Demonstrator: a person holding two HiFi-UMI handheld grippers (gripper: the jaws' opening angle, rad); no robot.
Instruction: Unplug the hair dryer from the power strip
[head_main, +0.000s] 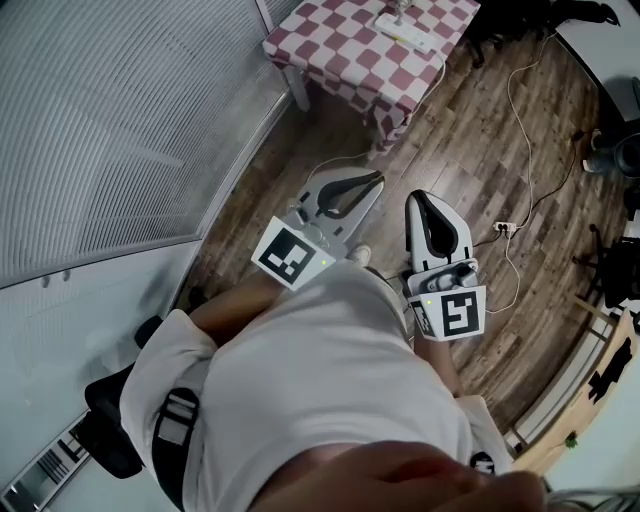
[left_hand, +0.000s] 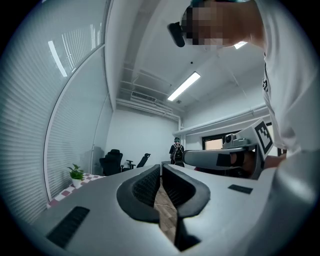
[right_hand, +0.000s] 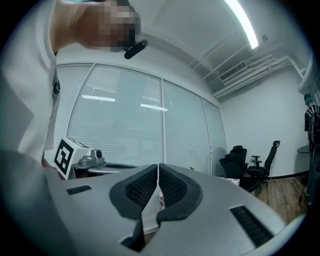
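The person holds both grippers level in front of the waist, side by side. The left gripper (head_main: 379, 178) has its jaws pressed together at the tips, and its own view (left_hand: 161, 166) shows nothing between them, only wood floor (head_main: 470, 150) through the slit lower down. The right gripper (head_main: 419, 198) is also closed, its ribbed pads nearly meeting, with nothing caught in them (right_hand: 158, 166). Each gripper shows in the other's view, marker cube (left_hand: 264, 137) and all.

The power strip (head_main: 405, 32), white and long, lies on the checkered table (head_main: 330, 55) in the middle of the top, slanted toward the right edge. It is well apart from both grippers. Just past it, cut by the picture's top edge, stands a small pale thing (head_main: 400, 8); whether it is the hair dryer cannot be told.

A thin white cord (head_main: 512, 120) runs over the floor to the right of the table down to a small white socket (head_main: 505, 228) on the boards, near the right gripper. A blind-covered glass wall (head_main: 120, 120) fills the left side. A potted plant (left_hand: 76, 173) stands on the table's near corner in the left gripper view, with black chairs (left_hand: 113, 161) behind it. Another person (left_hand: 176, 151) with a backpack stands far off at the back of the room.
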